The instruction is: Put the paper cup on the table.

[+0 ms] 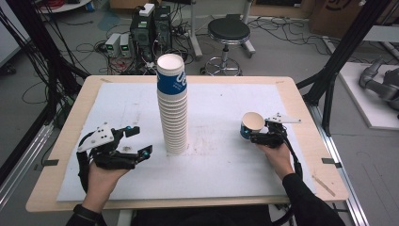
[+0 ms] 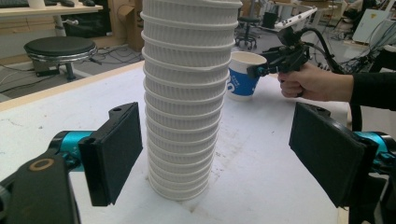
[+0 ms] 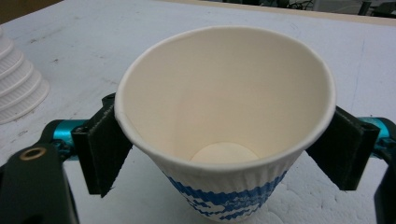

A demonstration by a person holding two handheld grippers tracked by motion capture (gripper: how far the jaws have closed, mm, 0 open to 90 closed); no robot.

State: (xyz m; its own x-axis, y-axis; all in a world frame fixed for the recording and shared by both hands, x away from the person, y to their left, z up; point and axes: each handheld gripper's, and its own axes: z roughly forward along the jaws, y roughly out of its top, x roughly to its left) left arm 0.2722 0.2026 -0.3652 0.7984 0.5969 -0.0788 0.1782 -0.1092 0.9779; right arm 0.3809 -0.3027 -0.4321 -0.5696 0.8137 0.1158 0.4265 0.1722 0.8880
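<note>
1. Covering most of the wooden table (image 1: 70, 108) is a white board (image 1: 221, 169), marked with faint scuffs near its middle.
2. Room behind the table: grey floor with loose black cables, a black round stool (image 1: 228, 31), and electronic units (image 1: 150, 28) standing on the floor. Black frame struts rise at both sides of the table.
3. Container 1: a tall stack of paper cups (image 1: 172, 106) stands upright near the centre of the board. All visible cups are nested rim-up; the top cup carries a blue band. The inside of the top cup appears white; contents cannot be told.
4. Container 2: a single paper cup (image 3: 224, 121), white with a blue print, stands upright on the board at the right side, well apart from the stack. Its interior is bare down to the white base disc.
5. Right gripper (image 1: 261, 134): held in the right hand (image 1: 277, 157), with 1 jaw at each side of the single cup, just under its rim. The jaws are spread wide; in the right gripper view the pads sit at the ribbed wall, and whether they touch it cannot be told.
6. Left gripper (image 1: 136, 141): held in the left hand (image 1: 106, 176), resting low at the left of the stack. Its 2 jaws are spread, nothing between the pads; in the left gripper view the stack stands beyond them, apart from both.
</note>
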